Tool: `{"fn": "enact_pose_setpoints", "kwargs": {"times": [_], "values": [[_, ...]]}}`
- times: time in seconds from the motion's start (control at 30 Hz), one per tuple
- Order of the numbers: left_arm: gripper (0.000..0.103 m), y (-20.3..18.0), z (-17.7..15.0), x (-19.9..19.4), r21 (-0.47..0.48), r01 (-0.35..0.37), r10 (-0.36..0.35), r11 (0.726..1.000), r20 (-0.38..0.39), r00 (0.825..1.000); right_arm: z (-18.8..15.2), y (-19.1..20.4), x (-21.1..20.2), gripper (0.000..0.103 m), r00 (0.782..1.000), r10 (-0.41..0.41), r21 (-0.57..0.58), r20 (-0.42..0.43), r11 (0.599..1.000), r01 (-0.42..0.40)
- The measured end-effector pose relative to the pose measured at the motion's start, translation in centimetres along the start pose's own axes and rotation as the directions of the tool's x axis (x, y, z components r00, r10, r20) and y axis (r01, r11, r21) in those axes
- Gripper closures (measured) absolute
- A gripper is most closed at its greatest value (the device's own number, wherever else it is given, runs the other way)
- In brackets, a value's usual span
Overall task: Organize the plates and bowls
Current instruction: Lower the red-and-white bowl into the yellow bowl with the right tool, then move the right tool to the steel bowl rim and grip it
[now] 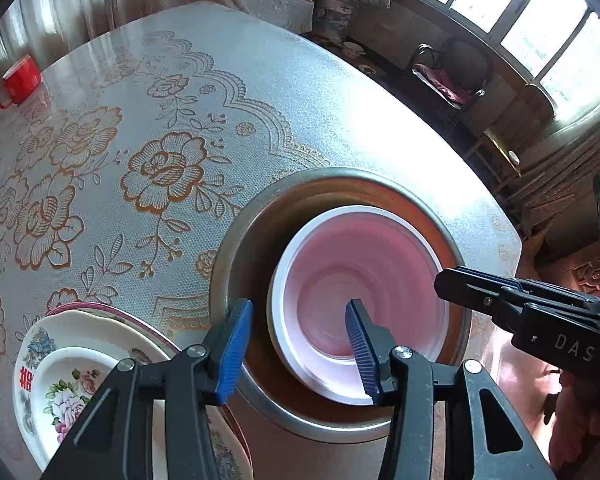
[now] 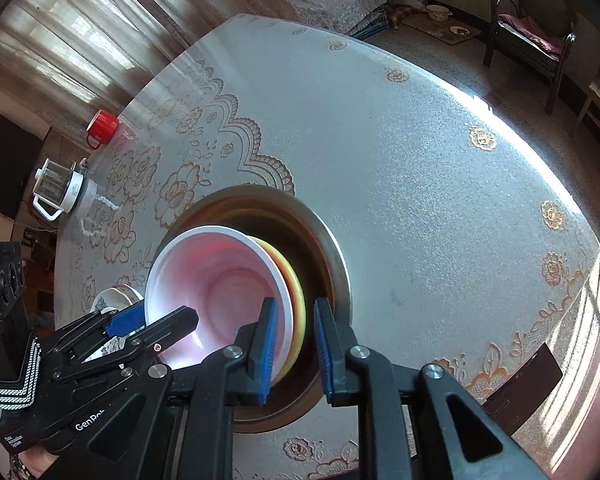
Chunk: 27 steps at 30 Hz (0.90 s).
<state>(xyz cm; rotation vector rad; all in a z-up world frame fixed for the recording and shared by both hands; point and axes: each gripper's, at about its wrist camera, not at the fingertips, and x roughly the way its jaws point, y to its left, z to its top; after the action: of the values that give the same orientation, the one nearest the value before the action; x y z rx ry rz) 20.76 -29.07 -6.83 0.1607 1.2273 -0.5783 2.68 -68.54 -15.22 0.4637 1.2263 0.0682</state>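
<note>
A pink bowl with a white rim (image 1: 360,292) sits inside a big metal basin (image 1: 240,248) near the table's edge. My left gripper (image 1: 296,350) is open, its fingers astride the bowl's near rim, one inside the bowl. In the right wrist view the pink bowl (image 2: 220,292) is nested in a yellow bowl (image 2: 298,300) within the basin (image 2: 332,248). My right gripper (image 2: 294,350) is open, its fingers astride the rims of both bowls. Floral plates (image 1: 72,384) are stacked at the left.
The table (image 1: 300,100) has a floral lace cover. A red mug (image 1: 20,80) stands at the far side; it also shows in the right wrist view (image 2: 102,126) near a small glass appliance (image 2: 58,190). A chair (image 2: 528,36) stands on the floor beyond.
</note>
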Motion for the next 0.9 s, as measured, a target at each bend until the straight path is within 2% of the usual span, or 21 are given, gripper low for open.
{"fn": "enact_pose_setpoints", "kwargs": {"times": [0.17, 0.3, 0.43, 0.53, 0.63, 0.7, 0.77, 0.87, 0.9], "values": [[0.056, 0.4, 0.3, -0.8, -0.008, 0.003, -0.003, 1.000, 0.025, 1.000, -0.3, 0.1, 0.2, 0.085, 1.000, 0.017, -0.001, -0.008, 1.000, -0.017], [0.075, -0.3, 0.4, -0.3, 0.041, -0.022, 0.022, 0.999, 0.017, 1.000, -0.2, -0.1, 0.1, 0.085, 1.000, 0.018, 0.003, -0.009, 1.000, -0.018], [0.077, -0.8, 0.5, 0.7, 0.063, -0.043, 0.042, 0.997, 0.015, 0.999, -0.2, 0.4, 0.8, 0.084, 1.000, 0.020, -0.009, -0.023, 1.000, -0.020], [0.077, -0.4, 0.8, 0.6, 0.050, -0.021, 0.020, 0.999, 0.006, 1.000, -0.1, 0.5, 0.7, 0.083, 1.000, 0.017, -0.009, -0.007, 1.000, -0.017], [0.071, 0.5, 1.1, -0.5, 0.013, -0.005, 0.005, 1.000, 0.035, 0.999, 0.0, 0.1, -0.2, 0.083, 0.998, 0.055, 0.008, 0.028, 0.998, -0.055], [0.053, 1.1, 1.2, -1.4, -0.019, -0.012, 0.013, 1.000, 0.063, 0.998, 0.1, -0.2, -0.9, 0.083, 0.997, 0.052, 0.010, 0.060, 0.999, -0.052], [0.050, 1.6, 1.5, -2.1, -0.042, -0.022, 0.026, 0.999, 0.100, 0.995, 0.2, -0.6, -1.6, 0.083, 0.995, 0.049, 0.016, 0.089, 0.999, -0.050], [0.049, 2.0, 1.7, -2.5, -0.034, -0.078, 0.082, 0.996, 0.127, 0.988, 0.4, -1.4, -1.8, 0.083, 0.994, 0.042, 0.045, 0.098, 0.998, -0.047], [0.046, 2.0, 1.7, -2.5, -0.029, -0.103, 0.106, 0.994, 0.135, 0.985, 0.4, -1.6, -1.8, 0.083, 0.994, 0.041, 0.052, 0.098, 0.998, -0.046]]}}
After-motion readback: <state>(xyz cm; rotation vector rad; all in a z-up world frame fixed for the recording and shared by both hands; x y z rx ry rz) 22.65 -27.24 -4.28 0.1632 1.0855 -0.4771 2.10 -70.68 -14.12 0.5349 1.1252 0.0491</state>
